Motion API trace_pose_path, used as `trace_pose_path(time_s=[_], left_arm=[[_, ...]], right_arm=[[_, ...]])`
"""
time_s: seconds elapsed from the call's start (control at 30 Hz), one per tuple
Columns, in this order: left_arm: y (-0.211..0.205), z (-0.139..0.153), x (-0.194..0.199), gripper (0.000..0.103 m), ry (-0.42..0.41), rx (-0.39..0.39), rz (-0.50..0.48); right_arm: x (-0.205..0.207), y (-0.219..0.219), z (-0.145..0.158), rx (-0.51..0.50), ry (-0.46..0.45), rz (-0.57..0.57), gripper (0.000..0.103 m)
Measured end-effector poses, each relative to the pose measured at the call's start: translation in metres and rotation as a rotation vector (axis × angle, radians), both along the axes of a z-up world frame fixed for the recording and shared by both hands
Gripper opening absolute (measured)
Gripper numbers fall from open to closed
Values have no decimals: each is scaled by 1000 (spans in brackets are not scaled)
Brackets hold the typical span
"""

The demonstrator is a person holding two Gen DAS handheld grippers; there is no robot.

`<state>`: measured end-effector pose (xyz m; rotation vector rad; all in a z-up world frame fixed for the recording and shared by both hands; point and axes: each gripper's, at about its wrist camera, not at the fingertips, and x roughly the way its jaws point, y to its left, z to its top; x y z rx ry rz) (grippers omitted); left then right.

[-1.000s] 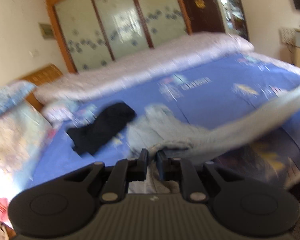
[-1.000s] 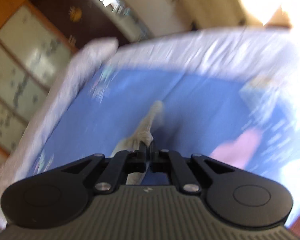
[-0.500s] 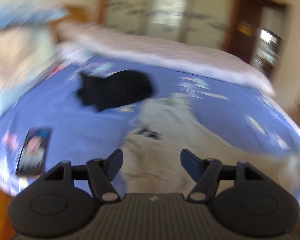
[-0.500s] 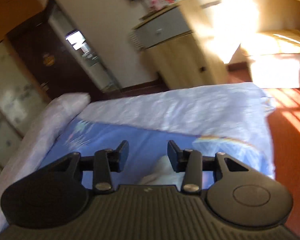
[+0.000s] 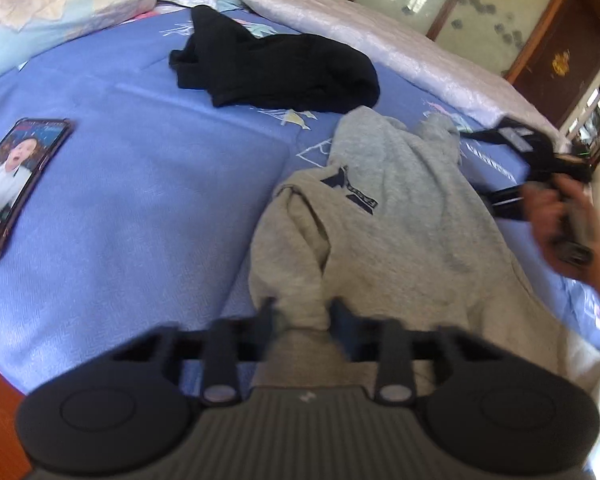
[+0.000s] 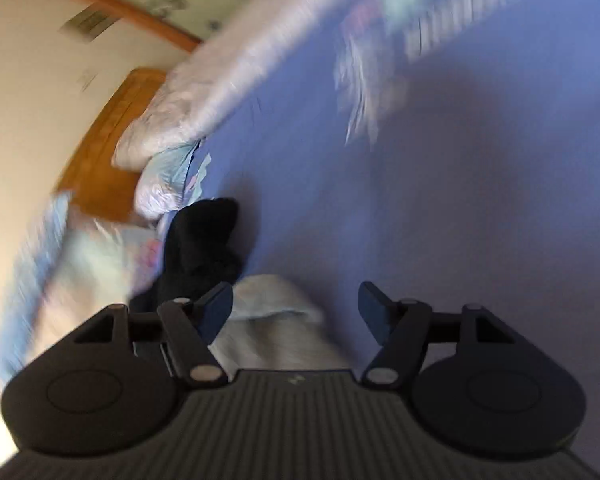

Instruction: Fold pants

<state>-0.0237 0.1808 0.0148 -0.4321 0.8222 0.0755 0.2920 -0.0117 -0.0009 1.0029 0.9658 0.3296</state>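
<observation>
Grey pants (image 5: 384, 216) lie rumpled on blue bed sheet (image 5: 148, 184), waist end bunched near me, legs trailing off lower right. No clean fold visible yet; judge task early, at smoothing and lining-up stage.

My left gripper (image 5: 302, 314): jaws closing on bunched grey fabric, cloth between them.

My right gripper (image 6: 296, 306): jaws opening, wide apart, nothing held; grey cloth below, untouched.

Black garment (image 5: 276, 68) heaped just beyond pants, phone (image 5: 16, 184) well apart at left.

Left to do: flatten, stack legs, fold.
</observation>
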Motion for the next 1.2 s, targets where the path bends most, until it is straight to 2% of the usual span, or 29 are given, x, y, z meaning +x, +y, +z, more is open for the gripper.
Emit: trace_pose_path(time_s=[0.03, 0.07, 0.1, 0.13, 0.17, 0.23, 0.3, 0.4, 0.53, 0.63, 0.7, 0.77, 0.8, 0.87, 0.9, 0.93, 1.0, 1.03, 1.1, 1.2], left_arm=[[2, 0, 0, 14, -1, -10, 6], [4, 0, -2, 13, -4, -21, 15], [5, 1, -1, 12, -8, -25, 21], [6, 3, -2, 12, -12, -19, 25], [5, 7, -2, 12, -18, -8, 25], [3, 19, 4, 11, -43, 17, 12], [1, 35, 11, 11, -79, 39, -6], [-5, 67, 32, 11, -158, 83, -45], [-24, 118, 54, 11, -291, 151, -98], [-46, 145, 54, 11, -377, 188, -156], [-64, 153, 50, 11, -404, 245, -198], [-81, 150, 41, 11, -399, 284, -248], [-89, 146, 36, 11, -383, 304, -278], [-107, 130, 24, 11, -323, 358, -345], [-112, 120, 15, 11, -286, 372, -374], [-119, 108, 8, 11, -245, 378, -406], [-131, 87, -4, 11, -172, 386, -456], [-135, 80, -10, 11, -149, 390, -464], [-137, 76, -17, 11, -134, 392, -464], [-135, 84, -27, 11, -148, 372, -438]], right_arm=[[6, 13, -10, -4, 45, 2, 70], [7, 23, -14, -28, 59, 2, 55], [6, 29, -9, -63, 30, 3, 42], [10, 31, -4, -88, 29, 40, 18], [11, 25, 4, -98, 19, 45, 16], [4, 4, 33, -119, -85, 24, 15], [-8, -29, 76, -196, -206, -43, 15], [-33, -107, 153, -308, -374, -189, 14], [-97, -207, 246, -472, -572, -357, 14], [-165, -268, 278, -593, -642, -451, 14], [-207, -302, 274, -656, -647, -484, 14], [-254, -335, 253, -660, -616, -497, 16], [-270, -345, 231, -637, -591, -503, 17], [-307, -363, 185, -620, -497, -556, 27], [-327, -372, 161, -645, -408, -612, 33], [-345, -383, 133, -699, -279, -692, 48], [-375, -401, 85, -810, 40, -870, 48], [-393, -407, 67, -790, 108, -921, 41], [-420, -402, 48, -680, 68, -946, 40], [-433, -373, 59, -736, -44, -894, 41]])
